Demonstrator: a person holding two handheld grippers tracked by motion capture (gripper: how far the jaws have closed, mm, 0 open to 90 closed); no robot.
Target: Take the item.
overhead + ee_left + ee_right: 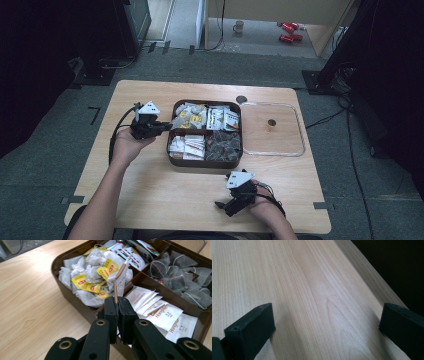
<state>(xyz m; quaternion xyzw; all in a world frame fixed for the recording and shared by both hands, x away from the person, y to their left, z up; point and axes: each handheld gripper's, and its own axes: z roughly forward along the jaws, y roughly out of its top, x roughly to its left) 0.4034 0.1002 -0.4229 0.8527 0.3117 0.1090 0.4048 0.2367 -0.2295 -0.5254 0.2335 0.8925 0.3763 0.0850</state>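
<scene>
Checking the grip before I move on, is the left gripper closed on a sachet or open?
Shut. The left gripper has its jaws pressed together on a thin sachet that sticks up over the brown box.

Brown four-compartment box (171, 150) sits at mid-table, just left of a clear lid (300, 145) lying flat toward the table's right edge. Compartments, seen from the person's side: far-left holds white tea bags with yellow tags (95, 277), far-right flat printed sachets (223, 119), near-left white paper sachets (165, 315), near-right dark mesh pyramid bags (180, 277). One flat sachet (121, 277) stands on edge above the box's left side, over the divider between the two left compartments, pinched at its lower end between the closed jaws of the left gripper (117, 307).
</scene>
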